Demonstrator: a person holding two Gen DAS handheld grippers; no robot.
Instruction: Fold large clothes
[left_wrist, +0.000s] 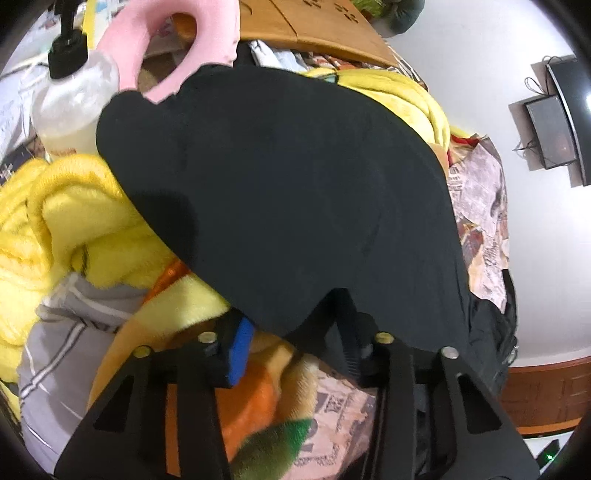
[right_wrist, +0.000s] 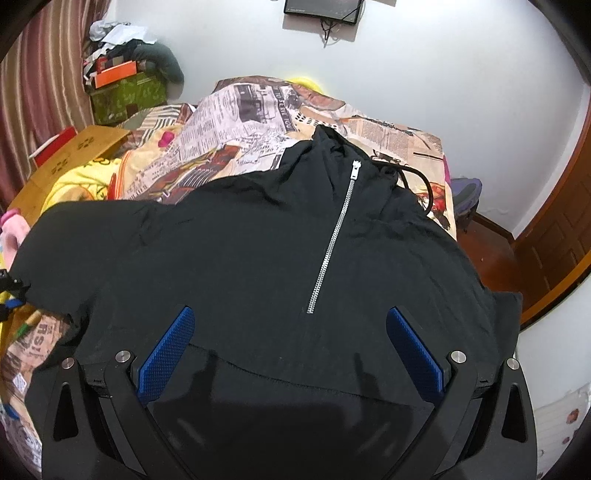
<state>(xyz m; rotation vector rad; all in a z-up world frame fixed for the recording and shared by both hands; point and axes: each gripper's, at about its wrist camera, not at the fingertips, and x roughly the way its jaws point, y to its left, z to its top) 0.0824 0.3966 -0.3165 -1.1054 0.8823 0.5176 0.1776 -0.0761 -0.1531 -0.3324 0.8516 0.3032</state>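
1. One black top (right_wrist: 258, 258) lies spread front-up on the bed (right_wrist: 240, 110), over a newspaper-print cover.
2. In the right wrist view its long axis runs away from the camera: the collar is at the far end and the hem is nearest the right gripper (right_wrist: 291, 354).
3. One silver zip (right_wrist: 334, 236) runs from the collar down the chest, leaning slightly left toward its lower end.
4. One black drawcord (right_wrist: 417, 181) loops out at the right of the collar.
5. The right gripper's two blue pads (right_wrist: 168, 354) stand wide apart above the hem, clamping nothing.
6. The left gripper (left_wrist: 295, 332) sits at the top's edge, where cloth drapes over and between its fingers; whether they pinch it cannot be told.
7. In the left wrist view one yellow blanket (left_wrist: 74, 221), one bottle (left_wrist: 70, 107) and one pink item (left_wrist: 207, 33) lie beside the top.
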